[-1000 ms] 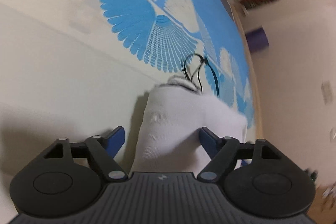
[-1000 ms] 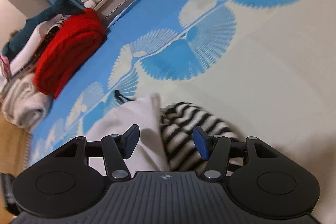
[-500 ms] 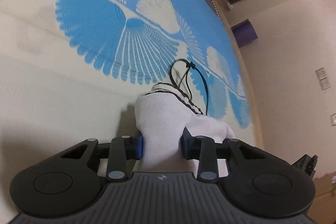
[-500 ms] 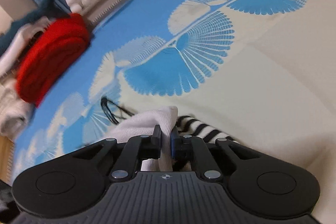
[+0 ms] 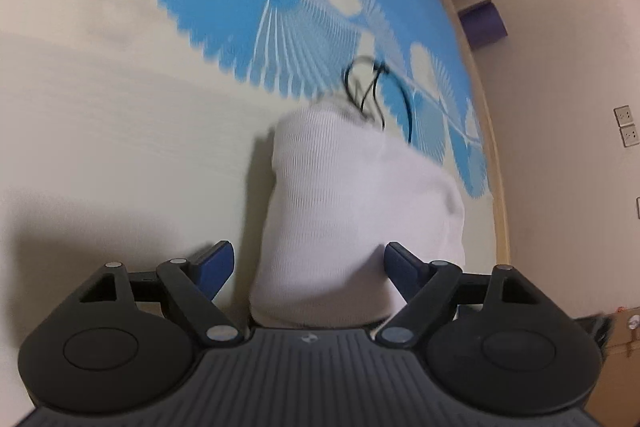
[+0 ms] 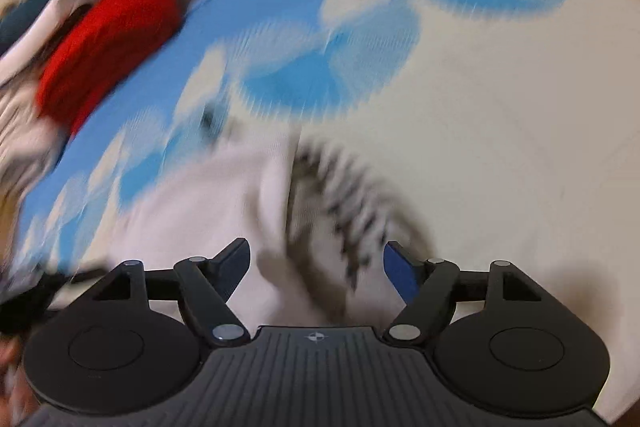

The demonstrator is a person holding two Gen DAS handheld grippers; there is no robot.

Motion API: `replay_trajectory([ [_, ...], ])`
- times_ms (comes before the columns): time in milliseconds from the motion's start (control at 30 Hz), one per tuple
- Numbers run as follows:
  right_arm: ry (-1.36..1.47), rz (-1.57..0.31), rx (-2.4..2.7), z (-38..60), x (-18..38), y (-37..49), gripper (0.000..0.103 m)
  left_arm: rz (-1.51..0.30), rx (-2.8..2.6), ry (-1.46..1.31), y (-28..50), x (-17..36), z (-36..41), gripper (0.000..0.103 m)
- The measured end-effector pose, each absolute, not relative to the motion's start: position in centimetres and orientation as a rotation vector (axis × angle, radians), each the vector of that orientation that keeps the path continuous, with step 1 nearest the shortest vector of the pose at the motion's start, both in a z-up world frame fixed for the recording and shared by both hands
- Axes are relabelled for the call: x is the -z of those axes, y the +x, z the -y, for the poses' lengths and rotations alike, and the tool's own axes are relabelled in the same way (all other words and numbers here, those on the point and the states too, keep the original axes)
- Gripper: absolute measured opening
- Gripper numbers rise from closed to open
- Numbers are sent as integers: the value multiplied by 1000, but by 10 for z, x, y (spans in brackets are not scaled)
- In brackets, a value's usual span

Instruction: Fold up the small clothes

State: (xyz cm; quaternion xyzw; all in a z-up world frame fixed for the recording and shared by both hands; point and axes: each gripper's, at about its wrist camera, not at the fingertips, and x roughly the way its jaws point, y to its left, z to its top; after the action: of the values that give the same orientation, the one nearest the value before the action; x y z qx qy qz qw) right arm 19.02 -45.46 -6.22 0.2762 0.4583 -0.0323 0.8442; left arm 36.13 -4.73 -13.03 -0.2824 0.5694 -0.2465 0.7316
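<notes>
Both hand-held grippers, left (image 5: 308,263) and right (image 6: 316,263), are opening wide, holding nothing. The white sock (image 5: 352,211) is looking soft and light. Pinching its folded end seems best.

Soft indoor light, right view blurred (heavily), fisheye-curved edges

My right view is motion-blurred; the striped cloth (image 6: 352,195) smears, and my body hides the sock's (image 5: 352,211) near end.

Bare mat (image 5: 120,131) left of sock (image 5: 348,207)
</notes>
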Motion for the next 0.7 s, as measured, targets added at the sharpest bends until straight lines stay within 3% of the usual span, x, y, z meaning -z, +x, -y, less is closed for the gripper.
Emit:
replay_trajectory([
  [167, 372, -1150, 88, 438, 93, 170, 77, -1288, 526, -718, 357, 151, 58, 84],
  [233, 391, -1144, 93, 441, 97, 168, 72, -1264, 516, -679, 355, 148, 62, 65],
  [267, 411, -1142, 89, 442, 99, 169, 65, -1250, 529, -644, 355, 144, 64, 59],
  [300, 433, -1137, 74, 442, 98, 171, 42, -1236, 550, -624, 354, 139, 64, 47],
  [333, 455, -1132, 52, 440, 97, 173, 25, -1215, 569, -604, 354, 131, 63, 43],
  [433, 396, -1100, 28, 420, 86, 189, 14, -1126, 560, -579, 356, 105, 48, 41],
  [600, 410, -1002, -79, 385, 66, 219, 12, -1028, 459, -538, 367, 75, -10, 42],
  [700, 402, -1010, -153, 353, 63, 241, 11, -1032, 400, -501, 374, 75, -44, 50],
])
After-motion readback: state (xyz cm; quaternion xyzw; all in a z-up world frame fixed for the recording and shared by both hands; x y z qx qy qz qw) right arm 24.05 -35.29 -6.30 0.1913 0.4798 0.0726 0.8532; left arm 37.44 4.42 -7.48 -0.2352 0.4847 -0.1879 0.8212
